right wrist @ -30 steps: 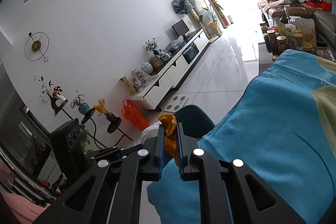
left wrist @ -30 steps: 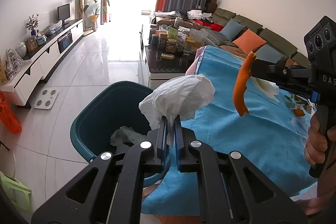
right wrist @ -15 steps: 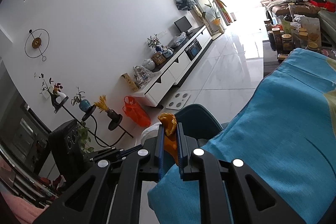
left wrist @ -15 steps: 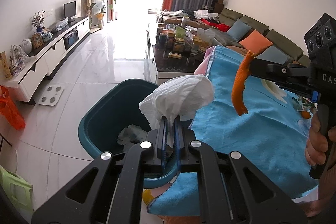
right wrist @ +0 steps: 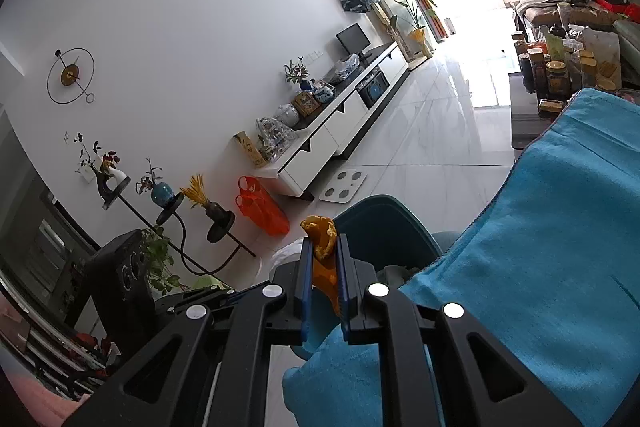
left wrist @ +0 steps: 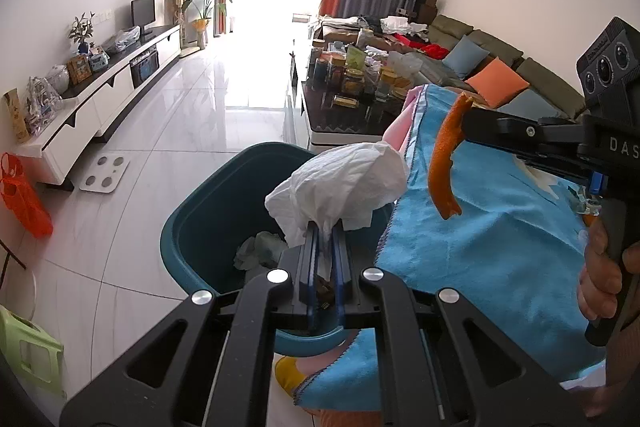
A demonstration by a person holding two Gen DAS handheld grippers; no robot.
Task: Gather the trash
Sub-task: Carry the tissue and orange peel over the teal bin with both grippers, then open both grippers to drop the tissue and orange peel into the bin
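My left gripper [left wrist: 325,227] is shut on a crumpled white tissue [left wrist: 340,183] and hangs over the near rim of a teal bin [left wrist: 200,223], which holds some crumpled paper [left wrist: 260,255]. In the left wrist view my right gripper [left wrist: 466,125] comes in from the right over the blue cloth [left wrist: 480,247], shut on a strip of orange peel [left wrist: 442,163] that dangles down. The right wrist view shows that gripper [right wrist: 323,245] pinching the orange peel [right wrist: 322,247], with the teal bin [right wrist: 384,227] just beyond and the blue cloth [right wrist: 540,247] to its right.
A low coffee table [left wrist: 352,107] crowded with jars stands beyond the cloth-covered table. Sofas [left wrist: 520,79] line the right wall and a white TV cabinet [left wrist: 100,99] the left. On the tiled floor lie a white scale [left wrist: 105,173], an orange bag [left wrist: 24,195] and a green stool [left wrist: 28,347].
Both grippers have drifted slightly toward the bin, each keeping its grip; the bin sits nearer the middle of the left wrist view.
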